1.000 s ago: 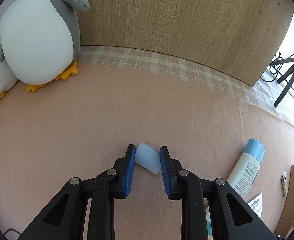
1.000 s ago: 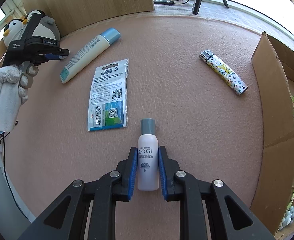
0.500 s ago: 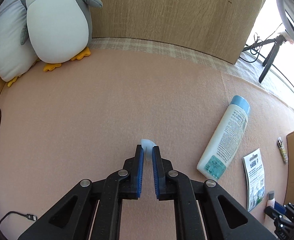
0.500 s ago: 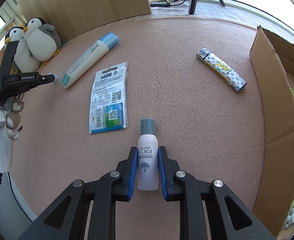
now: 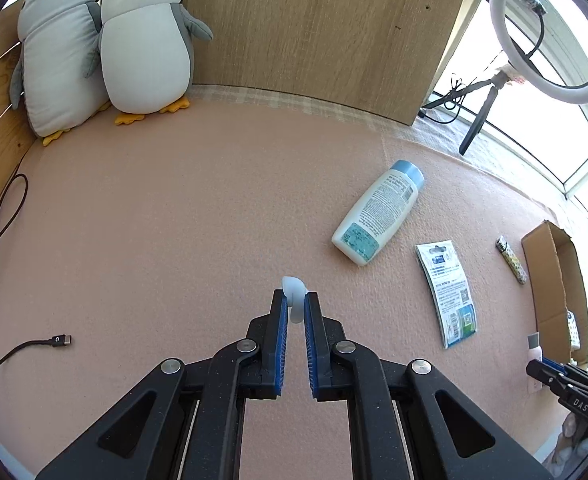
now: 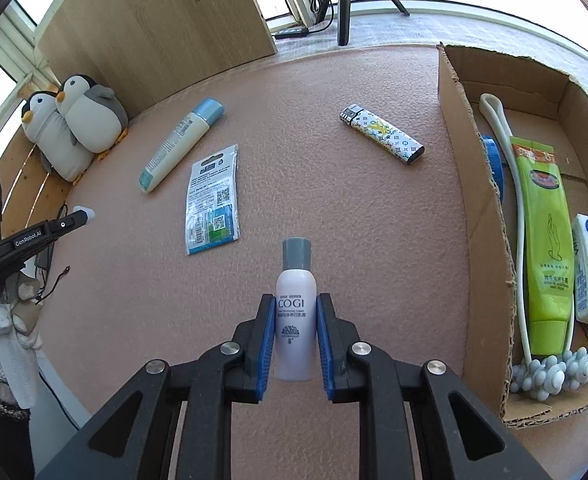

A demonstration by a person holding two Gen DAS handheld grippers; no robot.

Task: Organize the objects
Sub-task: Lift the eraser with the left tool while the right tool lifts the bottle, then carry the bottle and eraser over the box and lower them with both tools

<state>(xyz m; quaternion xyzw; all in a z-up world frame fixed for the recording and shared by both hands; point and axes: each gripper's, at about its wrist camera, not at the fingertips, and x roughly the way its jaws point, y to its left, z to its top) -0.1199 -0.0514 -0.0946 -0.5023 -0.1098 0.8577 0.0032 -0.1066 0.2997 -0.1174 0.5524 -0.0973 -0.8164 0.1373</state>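
Observation:
My left gripper (image 5: 294, 300) is shut on a small pale translucent cap (image 5: 294, 294), held above the pink mat; the same cap (image 6: 85, 213) pokes out of that gripper's tip at the left of the right wrist view. My right gripper (image 6: 295, 310) is shut on a lilac COGI bottle (image 6: 296, 312) with a grey cap, pointing forward. On the mat lie a white lotion bottle (image 5: 380, 216) with a blue cap, a flat blue-and-white packet (image 6: 213, 200) and a patterned lighter (image 6: 382, 134).
An open cardboard box (image 6: 478, 208) at the right holds a green tube, a tissue pack and a white massager. Two plush penguins (image 5: 105, 46) sit against the wooden back panel. A USB cable (image 5: 25, 346) lies at the left. A ring light (image 5: 550, 32) stands beyond the mat.
The left gripper shut on the pale cap, lifted it off the mat and drew back. The right gripper kept hold of the COGI bottle and rose, bringing the box interior into view.

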